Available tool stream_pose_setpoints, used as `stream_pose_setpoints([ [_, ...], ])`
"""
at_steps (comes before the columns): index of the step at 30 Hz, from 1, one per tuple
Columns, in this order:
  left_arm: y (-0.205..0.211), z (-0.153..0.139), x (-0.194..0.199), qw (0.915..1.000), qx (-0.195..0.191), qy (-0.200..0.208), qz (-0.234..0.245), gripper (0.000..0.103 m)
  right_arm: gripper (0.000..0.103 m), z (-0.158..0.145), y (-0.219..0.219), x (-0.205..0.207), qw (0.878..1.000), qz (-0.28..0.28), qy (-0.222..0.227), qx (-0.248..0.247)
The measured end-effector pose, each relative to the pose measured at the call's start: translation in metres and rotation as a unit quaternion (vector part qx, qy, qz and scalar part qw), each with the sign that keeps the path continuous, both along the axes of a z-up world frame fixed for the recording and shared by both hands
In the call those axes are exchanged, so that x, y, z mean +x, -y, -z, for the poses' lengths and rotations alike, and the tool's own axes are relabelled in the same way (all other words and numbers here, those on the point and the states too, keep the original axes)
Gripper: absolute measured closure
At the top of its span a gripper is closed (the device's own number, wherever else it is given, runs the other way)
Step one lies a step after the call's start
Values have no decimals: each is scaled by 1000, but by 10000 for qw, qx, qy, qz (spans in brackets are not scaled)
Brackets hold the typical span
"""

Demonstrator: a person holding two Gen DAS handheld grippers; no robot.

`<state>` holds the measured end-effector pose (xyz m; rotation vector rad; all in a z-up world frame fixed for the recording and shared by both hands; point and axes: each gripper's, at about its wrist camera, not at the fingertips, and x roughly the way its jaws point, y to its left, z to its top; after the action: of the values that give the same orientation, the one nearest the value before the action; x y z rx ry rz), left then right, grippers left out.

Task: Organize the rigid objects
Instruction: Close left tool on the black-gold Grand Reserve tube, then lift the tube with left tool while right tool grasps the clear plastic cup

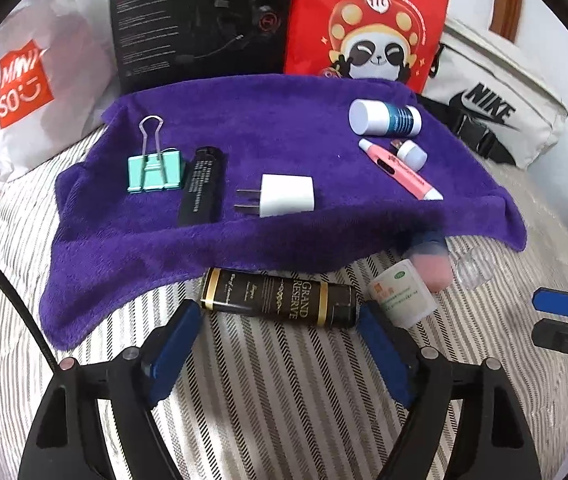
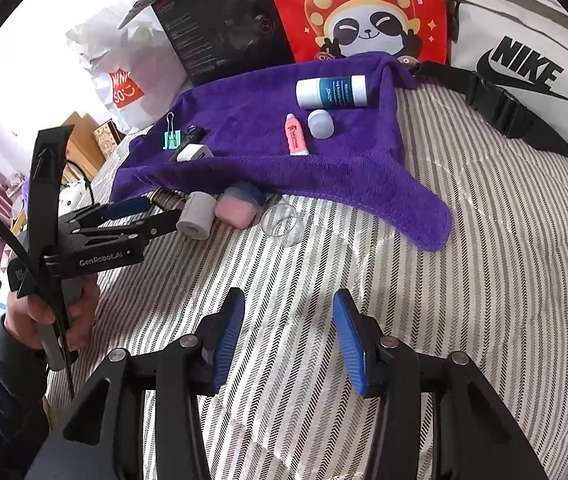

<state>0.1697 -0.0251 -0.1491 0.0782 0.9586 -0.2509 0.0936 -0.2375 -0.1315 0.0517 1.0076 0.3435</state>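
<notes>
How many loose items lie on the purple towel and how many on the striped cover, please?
On towel: 6 (clip, black stick, plug, bottle, pink pen, cap)
On cover: 4 (dark tube, white jar, pink case, clear cup)
Total: 10

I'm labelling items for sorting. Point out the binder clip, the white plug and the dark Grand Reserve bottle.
Binder clip [image 1: 155, 175]: left wrist view, on its mint-green body.
White plug [image 1: 289, 195]: left wrist view, on its white housing.
Dark bottle [image 1: 280, 298]: left wrist view, on its label.
</notes>
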Motion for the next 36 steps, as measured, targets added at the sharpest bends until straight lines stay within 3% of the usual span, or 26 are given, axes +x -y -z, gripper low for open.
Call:
stream_pose_setpoints([
  [8, 8, 4, 2, 9996, 255, 58, 91, 18, 57, 5, -2, 2, 10000, -3, -82, 10],
  [13, 4, 2, -4, 9998, 119, 80, 154, 22, 57, 6, -2, 1, 10000, 11, -98, 6],
  [21, -15, -2, -40, 9999, 50, 108, 111, 22, 57, 4, -5, -1, 10000, -42, -81, -16],
  [26, -21, 1, -53, 9995, 255, 129, 164, 22, 57, 5, -8, -2, 9999, -92, -78, -20],
  [32, -19, 2, -45, 9992, 278, 57, 275, 13, 57, 7, -10, -1, 9999, -120, -106, -18],
  [36, -19, 1, -48, 9990, 254, 95, 364, 21, 57, 7, -11, -2, 9998, -122, -128, -51],
])
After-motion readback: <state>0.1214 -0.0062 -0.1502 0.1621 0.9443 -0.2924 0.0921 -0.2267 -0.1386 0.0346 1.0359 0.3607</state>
